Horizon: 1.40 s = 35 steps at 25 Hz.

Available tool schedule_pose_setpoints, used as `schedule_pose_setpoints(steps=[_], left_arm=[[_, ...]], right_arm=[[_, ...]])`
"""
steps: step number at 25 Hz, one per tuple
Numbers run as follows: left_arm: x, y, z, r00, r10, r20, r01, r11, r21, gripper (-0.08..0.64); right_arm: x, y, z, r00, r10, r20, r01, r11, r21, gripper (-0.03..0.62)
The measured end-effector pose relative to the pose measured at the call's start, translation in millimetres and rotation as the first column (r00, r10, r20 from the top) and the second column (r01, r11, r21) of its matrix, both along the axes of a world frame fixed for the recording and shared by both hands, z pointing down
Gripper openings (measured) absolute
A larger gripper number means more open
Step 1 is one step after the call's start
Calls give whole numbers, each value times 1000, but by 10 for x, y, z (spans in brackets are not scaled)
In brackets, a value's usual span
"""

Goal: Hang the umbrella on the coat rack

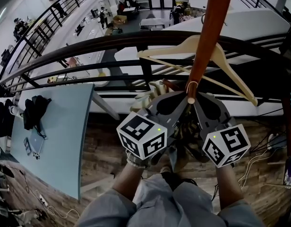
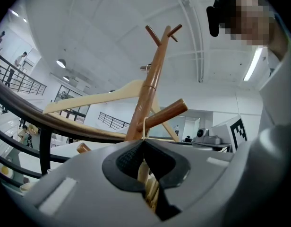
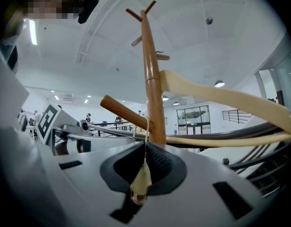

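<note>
Both claws meet at the coat rack (image 1: pixel 209 37) pole, the left gripper (image 2: pixel 143 144) clamped fully shut on the cream umbrella (image 2: pixel 148 186) and the right gripper (image 3: pixel 145 148) pinched closed on its thin cord (image 3: pixel 147 129) (looped over a lower peg (image 3: pixel 122 111), as far as shows), just beside a wooden hanger (image 1: pixel 230 63).

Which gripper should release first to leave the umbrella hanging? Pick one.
Right, probably. The right gripper only pinches the cord, which is looped over the peg. The left gripper is shut on the umbrella folds and can lower its weight.
</note>
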<state>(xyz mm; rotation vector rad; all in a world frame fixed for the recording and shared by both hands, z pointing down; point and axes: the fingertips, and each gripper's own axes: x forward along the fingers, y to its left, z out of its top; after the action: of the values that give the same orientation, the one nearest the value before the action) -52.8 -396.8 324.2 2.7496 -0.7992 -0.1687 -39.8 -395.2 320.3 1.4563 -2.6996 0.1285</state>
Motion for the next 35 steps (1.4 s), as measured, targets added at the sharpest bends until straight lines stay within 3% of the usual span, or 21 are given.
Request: schedule_pose_setpoints(steps=[11,22,27,35], left_arm=[[5,-43,41,998,-17,57,15,999,34,11],[-105,15,47,997,-60,50,58,998,28,12],[-66,78,-30,992,-124,22,123,992,20,11],[-119,516,-278,981,-189,49,185,980,76,5]], right_arm=[[-6,-27,64,1000,-14,0,14,1000,4,2],[-22,33,24,999,-22,39,22,1000,8,25],[230,133,-111,999,-14,38,13,999,34,23],[448,534,-291,997,-38,67,35,998,58,6]])
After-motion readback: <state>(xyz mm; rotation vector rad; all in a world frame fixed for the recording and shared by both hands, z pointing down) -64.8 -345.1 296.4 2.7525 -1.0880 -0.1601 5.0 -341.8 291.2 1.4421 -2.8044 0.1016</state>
